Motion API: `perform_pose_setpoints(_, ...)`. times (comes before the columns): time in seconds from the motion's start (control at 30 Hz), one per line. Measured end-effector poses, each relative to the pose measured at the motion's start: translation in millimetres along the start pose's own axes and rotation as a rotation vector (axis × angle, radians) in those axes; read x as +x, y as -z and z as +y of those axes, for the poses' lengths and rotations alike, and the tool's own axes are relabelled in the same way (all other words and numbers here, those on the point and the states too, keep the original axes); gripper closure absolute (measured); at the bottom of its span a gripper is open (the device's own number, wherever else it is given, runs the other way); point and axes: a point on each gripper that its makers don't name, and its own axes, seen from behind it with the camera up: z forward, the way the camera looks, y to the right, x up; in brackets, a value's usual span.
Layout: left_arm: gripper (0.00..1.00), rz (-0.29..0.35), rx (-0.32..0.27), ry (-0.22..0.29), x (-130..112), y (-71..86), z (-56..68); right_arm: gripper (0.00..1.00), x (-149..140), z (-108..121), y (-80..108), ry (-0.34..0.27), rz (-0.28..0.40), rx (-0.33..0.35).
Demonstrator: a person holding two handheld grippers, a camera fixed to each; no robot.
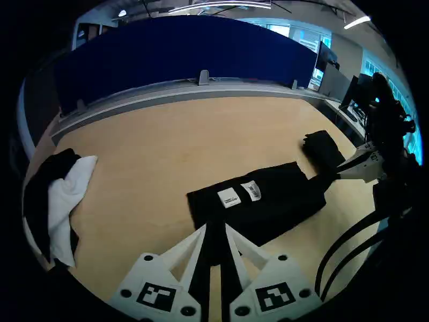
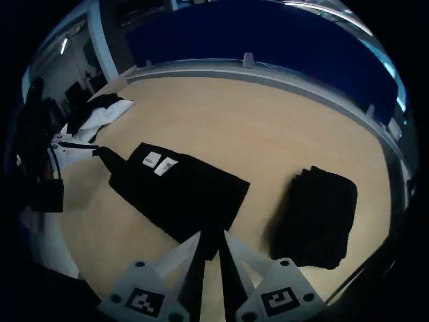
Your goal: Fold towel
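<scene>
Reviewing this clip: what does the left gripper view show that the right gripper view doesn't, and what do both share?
Left gripper view: the left hand-held gripper close up, pinching one end of the black towel, the right hand-held gripper farther off on the opposite end, monitors behind it. Right gripper view: the reverse vantage, the right hand-held gripper close up on the towel, the left hand-held gripper far off at left. Shared: the wooden table, blue divider, white cloth, folded black stack.
</scene>
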Motion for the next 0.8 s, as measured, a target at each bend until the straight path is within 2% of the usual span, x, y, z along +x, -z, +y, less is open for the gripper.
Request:
perform_pose_setpoints(0.37, 0.91, -0.046, 0.001, -0.005, -14.3, -25.4, -4.6, 0.84, -7.6, 8.5, -27.0, -0.020, -0.050, -0.009)
perform_pose_setpoints(0.8, 0.91, -0.077, 0.026, -0.008, -13.9, -53.1, -19.1, 0.82, 6.7, 17.9, -49.6, -0.085, -0.041, -0.025)
